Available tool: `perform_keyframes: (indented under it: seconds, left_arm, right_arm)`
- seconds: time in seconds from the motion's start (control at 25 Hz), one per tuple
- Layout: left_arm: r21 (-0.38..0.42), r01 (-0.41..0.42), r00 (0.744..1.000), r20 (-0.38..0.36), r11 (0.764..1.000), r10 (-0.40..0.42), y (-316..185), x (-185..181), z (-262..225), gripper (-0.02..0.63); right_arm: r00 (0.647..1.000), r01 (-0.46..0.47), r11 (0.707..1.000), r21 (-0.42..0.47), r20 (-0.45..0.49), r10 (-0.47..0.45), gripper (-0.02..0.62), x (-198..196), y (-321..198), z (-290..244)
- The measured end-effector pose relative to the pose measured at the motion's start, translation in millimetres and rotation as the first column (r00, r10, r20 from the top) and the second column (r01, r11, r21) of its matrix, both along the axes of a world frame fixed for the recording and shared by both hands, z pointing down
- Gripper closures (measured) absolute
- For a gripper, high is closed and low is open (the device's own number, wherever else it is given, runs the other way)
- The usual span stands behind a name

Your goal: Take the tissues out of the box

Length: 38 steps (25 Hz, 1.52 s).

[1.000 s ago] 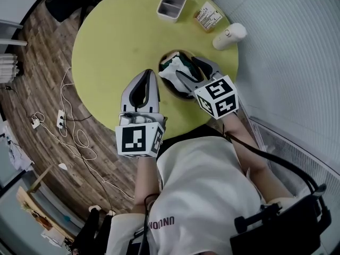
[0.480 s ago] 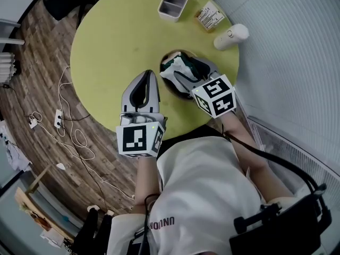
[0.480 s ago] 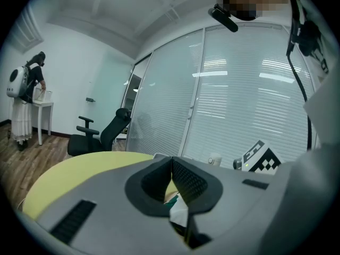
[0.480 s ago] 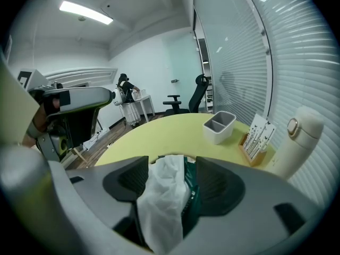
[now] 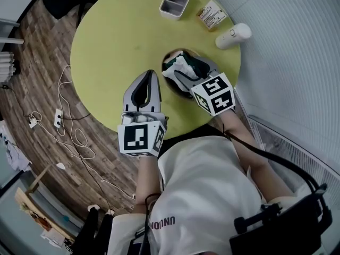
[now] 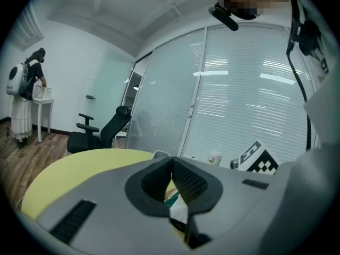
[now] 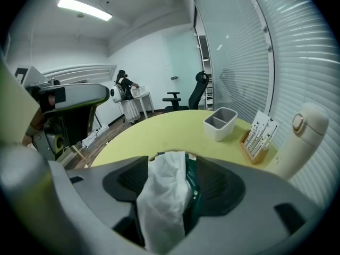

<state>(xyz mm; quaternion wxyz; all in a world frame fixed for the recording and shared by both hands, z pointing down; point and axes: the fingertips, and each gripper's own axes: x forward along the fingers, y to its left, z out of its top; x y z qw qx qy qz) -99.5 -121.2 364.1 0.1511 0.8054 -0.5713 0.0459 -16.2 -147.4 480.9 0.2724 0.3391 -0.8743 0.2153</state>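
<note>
While our right gripper [image 7: 172, 180] pinches the crumpled white tissue [image 7: 159, 206], we should draw it straight up from the dark green box [image 7: 192, 191], our empty left gripper [image 6: 171, 166] staying closed.

All 3 views share the table [image 5: 106, 47]
</note>
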Motion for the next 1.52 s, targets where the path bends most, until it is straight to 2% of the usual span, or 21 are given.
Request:
perform_keyframes:
  seconds: [1.16,1.52]
  left_arm:
    - [-0.046,-0.027,1.000,0.005,0.999,0.027,-5.9,5.6,14.4,0.591]
    - [-0.066,-0.022,1.000,0.004,0.998,0.022,-4.0,5.1,23.7,0.591]
  right_arm:
    - [0.996,0.046,0.998,-0.031,-0.071,-0.048,0.313,-9.6,-0.7,23.1]
    - [0.995,0.025,0.999,-0.036,-0.093,-0.028,0.314,-9.0,-3.0,29.2]
